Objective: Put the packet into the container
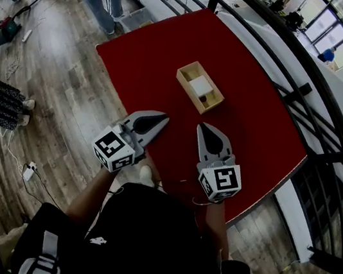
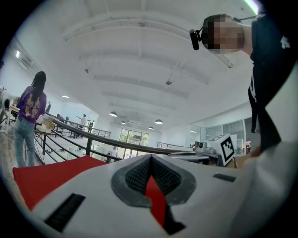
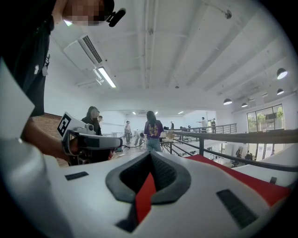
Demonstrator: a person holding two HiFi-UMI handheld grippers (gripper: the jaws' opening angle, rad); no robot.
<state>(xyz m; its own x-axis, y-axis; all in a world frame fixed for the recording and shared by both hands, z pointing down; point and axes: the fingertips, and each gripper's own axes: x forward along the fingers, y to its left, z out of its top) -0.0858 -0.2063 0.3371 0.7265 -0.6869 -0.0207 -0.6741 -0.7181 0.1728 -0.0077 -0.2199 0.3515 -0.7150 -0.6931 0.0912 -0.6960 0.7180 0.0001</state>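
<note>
In the head view the small open-topped wooden container (image 1: 190, 93) stands near the middle of the red worktop (image 1: 150, 71). The flat white packet (image 1: 201, 86) lies inside it, around the middle of the box. The container's long axis runs from the upper left to the lower right of the frame. It sits above both pairs of tongs in the picture, ahead of their tips and well apart from them, and neither touches it.

The right tongs (image 1: 202, 129) point up the frame, almost in line with the container's lower-right end, and look the nearer of the two. The left tongs (image 1: 161, 120) are at the lower left of the container and angle toward the upper right.

In the left gripper view the left tongs (image 2: 151, 160) are pressed together at the tips with nothing pinched; only a sliver of red worktop shows through the hollow behind them. The right gripper view shows the right tongs (image 3: 150, 157) likewise pressed together and empty.

With the packet already lying in the container, the task appears complete, and no grasp seems called for.
</note>
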